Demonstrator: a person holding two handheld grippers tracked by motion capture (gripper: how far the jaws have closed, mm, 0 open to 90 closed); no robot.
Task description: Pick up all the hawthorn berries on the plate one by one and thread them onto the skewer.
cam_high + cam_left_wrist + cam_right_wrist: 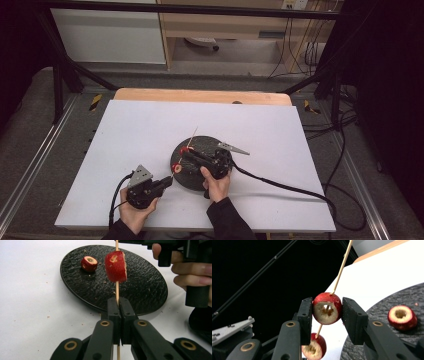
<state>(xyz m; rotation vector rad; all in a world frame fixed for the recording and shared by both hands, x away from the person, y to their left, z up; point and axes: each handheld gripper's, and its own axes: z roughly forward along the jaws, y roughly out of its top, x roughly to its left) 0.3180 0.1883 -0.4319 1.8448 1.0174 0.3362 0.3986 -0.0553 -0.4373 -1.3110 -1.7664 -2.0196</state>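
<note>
The left gripper [117,312] is clenched on a wooden skewer [117,290] carrying a red fruit slice [115,266]. Beyond it, the right gripper [327,312] squeezes a second cored slice [327,308] threaded on that skewer. The right gripper view reveals both skewered slices. The black plate [140,290] holds one loose slice [89,263].
</note>
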